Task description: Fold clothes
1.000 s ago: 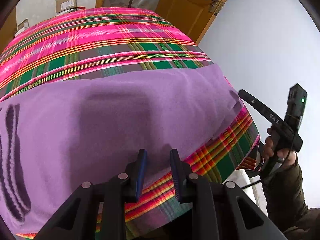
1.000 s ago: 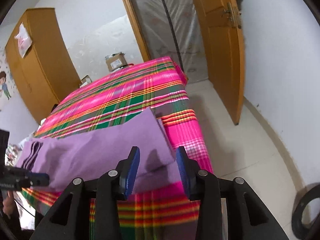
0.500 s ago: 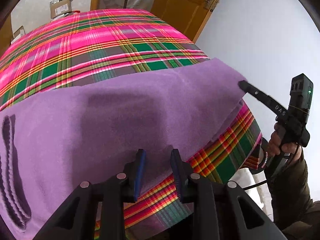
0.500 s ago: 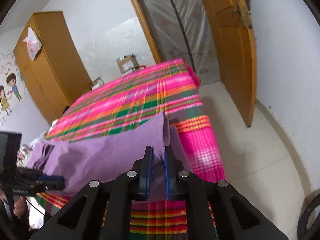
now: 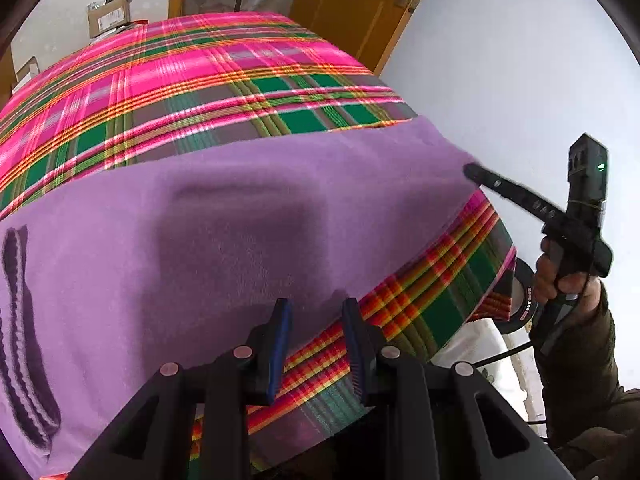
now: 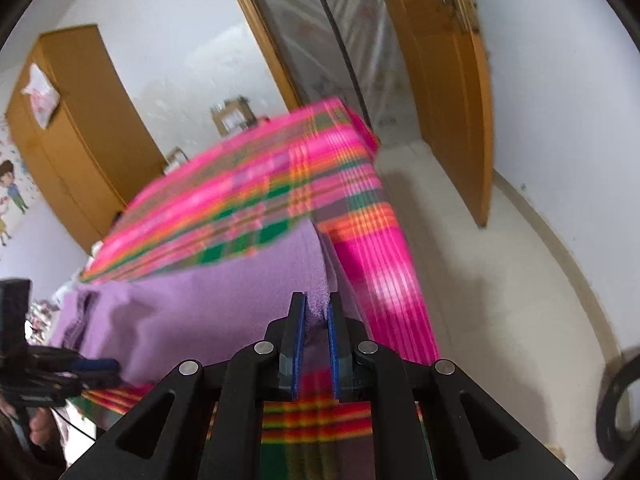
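No text, brand, number or sign can be read with confidence in either view.

- Cardboard box [image 5: 109, 14] behind the bed — carries a white label with dark print; too small to read.
- Roll of black tape [image 5: 520, 300] by the person's hand — red lettering runs round its rim; the characters cannot be made out.
- Right gripper [image 5: 472, 170], side of one arm — small pale marks; illegible.
- Wardrobe [image 6: 60, 132] — a pale sheet is stuck on its door; blurred, no readable writing.
- Wall left of the wardrobe — cartoon figure stickers [image 6: 10, 184]; pictures only, no lettering discernible.
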The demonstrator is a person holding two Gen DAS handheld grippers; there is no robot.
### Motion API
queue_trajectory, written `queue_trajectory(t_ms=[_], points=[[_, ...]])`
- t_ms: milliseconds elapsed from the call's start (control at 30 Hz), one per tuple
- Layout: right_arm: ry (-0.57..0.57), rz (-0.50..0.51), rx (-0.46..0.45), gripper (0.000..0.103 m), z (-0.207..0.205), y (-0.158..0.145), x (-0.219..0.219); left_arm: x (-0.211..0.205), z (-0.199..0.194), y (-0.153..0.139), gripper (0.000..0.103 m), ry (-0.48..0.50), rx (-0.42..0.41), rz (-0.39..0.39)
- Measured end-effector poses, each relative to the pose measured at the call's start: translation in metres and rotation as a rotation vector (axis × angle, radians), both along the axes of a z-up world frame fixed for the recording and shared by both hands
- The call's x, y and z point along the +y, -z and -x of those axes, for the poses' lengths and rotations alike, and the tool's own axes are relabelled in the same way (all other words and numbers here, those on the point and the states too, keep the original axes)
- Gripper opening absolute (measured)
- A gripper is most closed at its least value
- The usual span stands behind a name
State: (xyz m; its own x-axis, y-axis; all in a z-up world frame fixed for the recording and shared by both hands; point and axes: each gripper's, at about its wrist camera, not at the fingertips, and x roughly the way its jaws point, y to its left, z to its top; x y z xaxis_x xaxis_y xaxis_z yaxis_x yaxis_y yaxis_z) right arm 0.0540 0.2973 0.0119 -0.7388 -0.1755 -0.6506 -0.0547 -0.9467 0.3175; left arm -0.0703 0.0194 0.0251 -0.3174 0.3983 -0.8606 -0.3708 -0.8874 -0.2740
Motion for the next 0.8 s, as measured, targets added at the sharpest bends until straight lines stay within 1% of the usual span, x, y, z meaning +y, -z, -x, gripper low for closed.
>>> queue_trajectory(t_ms=[100,167,233,333,367,533,633,667,800], points=[[0.002,-0.022,-0.022,0.014,-0.001,0.008,-0.002,0.0,0.002,-0.002,0.027,0.0,0.004,0.001],[-0.014,-0.049,-0.022,0.016,-0.001,0.004,-0.003,-0.001,0.004,-0.003,0.027,-0.002,0.006,0.003],[-0.026,-0.076,-0.013,0.022,-0.001,-0.003,-0.004,-0.003,0.007,-0.003,0.027,-0.006,0.006,0.004],[-0.016,-0.046,0.056,0.025,-0.002,-0.017,0.008,-0.004,0.012,-0.004,0.027,-0.013,0.0,-0.004],[-0.01,-0.039,0.062,0.025,0.001,-0.02,0.011,-0.004,0.014,-0.004,0.027,-0.014,-0.002,-0.009],[-0.065,-0.021,0.029,0.025,0.04,-0.014,0.016,-0.001,0.019,-0.003,0.027,-0.011,-0.008,-0.015],[-0.093,0.015,-0.006,0.025,0.065,-0.003,0.019,-0.001,0.024,-0.001,0.027,-0.016,-0.017,-0.011],[-0.096,0.019,-0.019,0.025,0.07,0.0,0.019,-0.001,0.025,0.0,0.027,-0.019,-0.019,-0.013],[-0.154,0.091,-0.026,0.025,0.079,0.006,0.015,-0.002,0.031,-0.001,0.027,-0.027,-0.021,-0.021]])
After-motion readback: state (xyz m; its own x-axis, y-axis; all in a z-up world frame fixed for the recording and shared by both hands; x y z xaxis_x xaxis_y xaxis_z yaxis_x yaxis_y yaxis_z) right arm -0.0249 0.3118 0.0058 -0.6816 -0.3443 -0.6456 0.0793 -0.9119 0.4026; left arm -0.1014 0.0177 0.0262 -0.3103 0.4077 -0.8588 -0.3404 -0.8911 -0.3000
